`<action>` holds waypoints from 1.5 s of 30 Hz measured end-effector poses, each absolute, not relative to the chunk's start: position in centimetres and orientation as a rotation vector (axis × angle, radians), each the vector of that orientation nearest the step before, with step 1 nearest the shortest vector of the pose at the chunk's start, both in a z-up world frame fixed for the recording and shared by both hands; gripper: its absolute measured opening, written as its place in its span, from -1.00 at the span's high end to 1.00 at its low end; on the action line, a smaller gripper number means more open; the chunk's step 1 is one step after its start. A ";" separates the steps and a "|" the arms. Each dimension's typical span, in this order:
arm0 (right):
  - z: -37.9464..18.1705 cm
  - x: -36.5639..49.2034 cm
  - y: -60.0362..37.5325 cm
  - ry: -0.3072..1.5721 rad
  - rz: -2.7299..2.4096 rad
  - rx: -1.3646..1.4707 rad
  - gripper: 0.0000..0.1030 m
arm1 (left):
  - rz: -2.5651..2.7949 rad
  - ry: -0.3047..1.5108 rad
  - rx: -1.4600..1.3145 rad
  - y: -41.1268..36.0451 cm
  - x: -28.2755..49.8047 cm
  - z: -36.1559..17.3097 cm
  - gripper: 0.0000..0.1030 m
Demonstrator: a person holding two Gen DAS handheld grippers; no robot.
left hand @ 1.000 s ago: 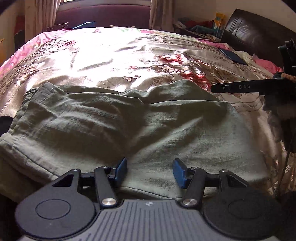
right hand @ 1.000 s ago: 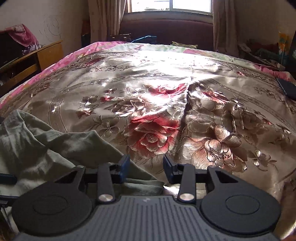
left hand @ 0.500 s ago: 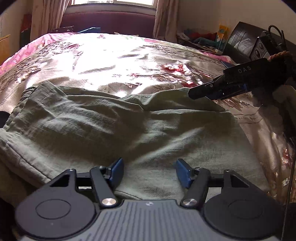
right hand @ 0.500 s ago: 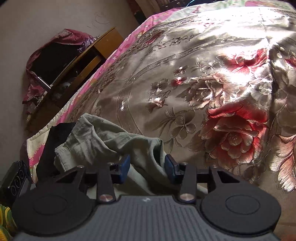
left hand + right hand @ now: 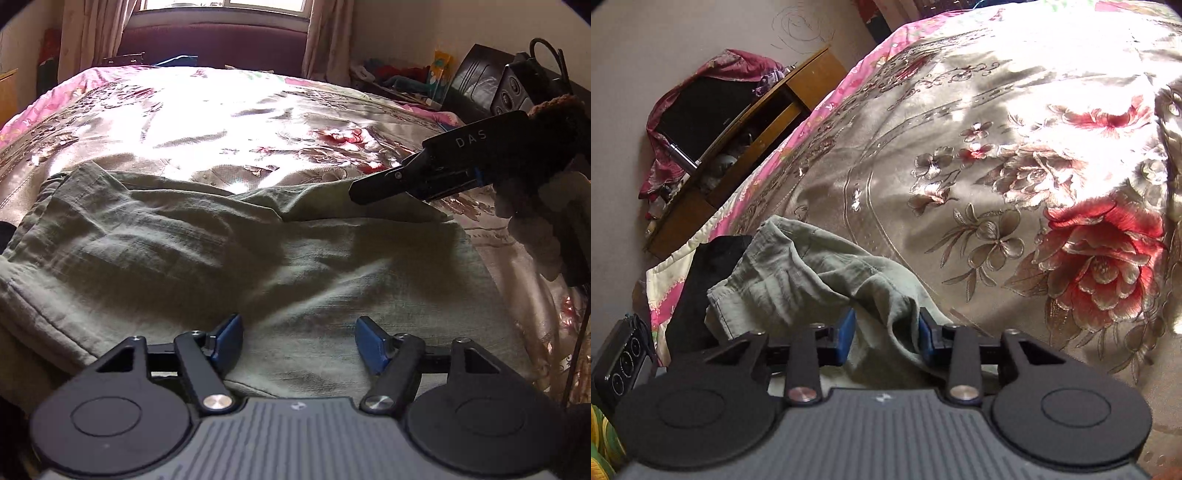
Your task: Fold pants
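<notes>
Green, crinkled pants (image 5: 229,258) lie folded across the near end of our bed's flowered satin cover (image 5: 207,122), rumpled along the far edge. Our left gripper (image 5: 297,341) hovers over the near hem, its jaws having just been opening, wide apart with nothing pinched. Our right gripper (image 5: 886,338) has been closing; a raised fold sits between its blue pads, though we cannot tell whether they press it.
</notes>
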State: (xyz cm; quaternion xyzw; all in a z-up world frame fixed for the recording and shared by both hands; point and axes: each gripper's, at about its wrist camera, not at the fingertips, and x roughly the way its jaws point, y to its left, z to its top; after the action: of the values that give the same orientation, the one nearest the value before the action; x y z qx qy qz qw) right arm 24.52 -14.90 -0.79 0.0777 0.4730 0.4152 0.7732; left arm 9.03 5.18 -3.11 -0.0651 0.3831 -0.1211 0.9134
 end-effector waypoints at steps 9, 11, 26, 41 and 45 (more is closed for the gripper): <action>0.3 22.0 -16.0 1.013 0.819 0.077 0.25 | -0.252 0.787 -0.140 5.4 8.9 -3.1 -0.57; 0.5 21.6 -16.1 1.011 0.811 0.061 0.25 | -0.251 0.787 -0.137 5.3 8.9 -3.1 -0.57; 0.7 21.0 -15.7 1.031 0.814 0.071 0.24 | -0.261 0.785 -0.159 5.6 8.9 -3.1 -0.59; 1.2 22.0 -15.3 0.926 0.779 0.062 0.19 | -0.263 0.785 -0.156 5.5 8.9 -3.1 -0.59; 0.7 24.5 -16.2 0.912 0.731 0.083 0.16 | -0.262 0.785 -0.156 5.5 8.9 -3.1 -0.59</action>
State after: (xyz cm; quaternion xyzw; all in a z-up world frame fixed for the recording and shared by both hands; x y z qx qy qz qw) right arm 24.55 -16.18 0.66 0.0390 0.4304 0.3450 0.8332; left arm 8.90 5.51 -3.11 -0.0758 0.3811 -0.1270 0.9126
